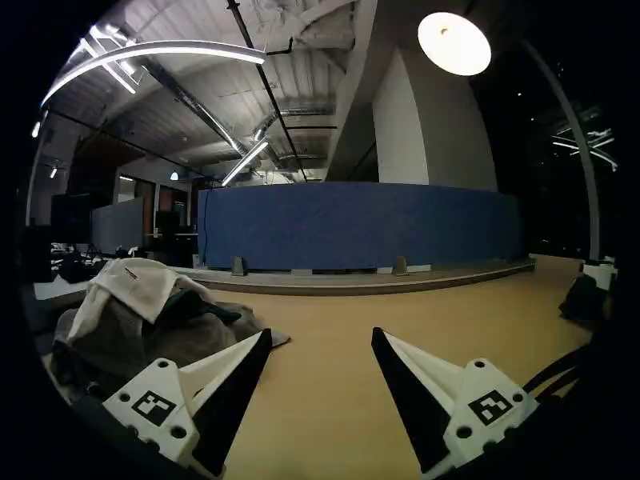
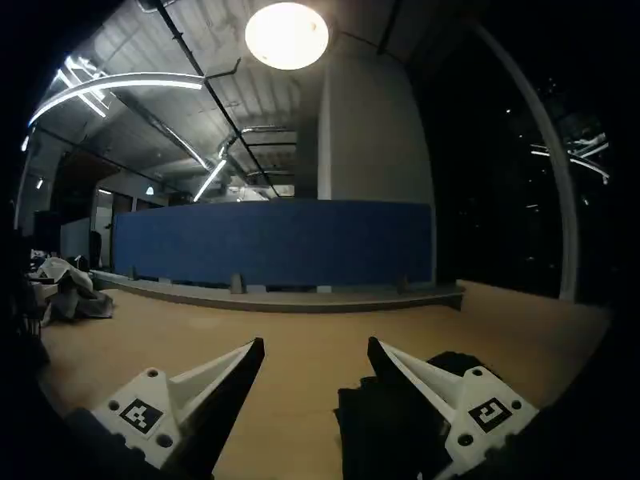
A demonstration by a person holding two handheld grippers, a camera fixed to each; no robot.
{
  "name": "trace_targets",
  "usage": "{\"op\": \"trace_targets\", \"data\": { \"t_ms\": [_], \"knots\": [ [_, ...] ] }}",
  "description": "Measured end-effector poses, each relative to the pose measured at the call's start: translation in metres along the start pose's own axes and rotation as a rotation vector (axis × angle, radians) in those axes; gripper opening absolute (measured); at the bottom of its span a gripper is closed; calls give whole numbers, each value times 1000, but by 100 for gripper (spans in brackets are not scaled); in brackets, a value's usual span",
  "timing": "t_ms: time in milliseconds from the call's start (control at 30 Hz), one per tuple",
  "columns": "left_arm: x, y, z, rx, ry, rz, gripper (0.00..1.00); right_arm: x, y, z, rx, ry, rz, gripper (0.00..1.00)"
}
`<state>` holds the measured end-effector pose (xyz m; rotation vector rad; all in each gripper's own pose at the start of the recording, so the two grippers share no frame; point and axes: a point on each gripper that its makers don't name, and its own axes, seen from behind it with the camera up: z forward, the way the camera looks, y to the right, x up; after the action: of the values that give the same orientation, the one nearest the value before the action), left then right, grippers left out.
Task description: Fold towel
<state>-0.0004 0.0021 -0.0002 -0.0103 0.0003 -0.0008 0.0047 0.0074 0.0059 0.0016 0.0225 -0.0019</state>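
Observation:
A heap of crumpled towels (image 1: 144, 320), white on top and grey beneath, lies on the wooden table (image 1: 344, 352) at the left of the left gripper view. My left gripper (image 1: 320, 340) stands open just right of the heap, nothing between its fingers. The same heap (image 2: 68, 296) shows far off at the left edge of the right gripper view. My right gripper (image 2: 314, 346) is open too, low over the table. A dark folded cloth (image 2: 384, 424) lies under its right finger (image 2: 432, 392). That dark cloth (image 1: 584, 300) also appears at the right edge of the left gripper view.
A long blue partition (image 1: 360, 224) closes off the table's far edge. A round lamp (image 2: 286, 35) hangs overhead on a curved pole (image 2: 552, 176). Bare wood stretches between the towel heap and the dark cloth.

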Motion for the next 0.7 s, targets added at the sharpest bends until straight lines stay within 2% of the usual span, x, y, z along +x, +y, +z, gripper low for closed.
{"op": "trace_targets", "data": {
  "t_ms": [200,700],
  "knots": [
    [0,0,1,0,0,0,93,-4,2,3,-6,-21,1,100],
    [0,1,1,0,0,0,93,-3,4,2,-6,-22,0,100]
  ]
}}
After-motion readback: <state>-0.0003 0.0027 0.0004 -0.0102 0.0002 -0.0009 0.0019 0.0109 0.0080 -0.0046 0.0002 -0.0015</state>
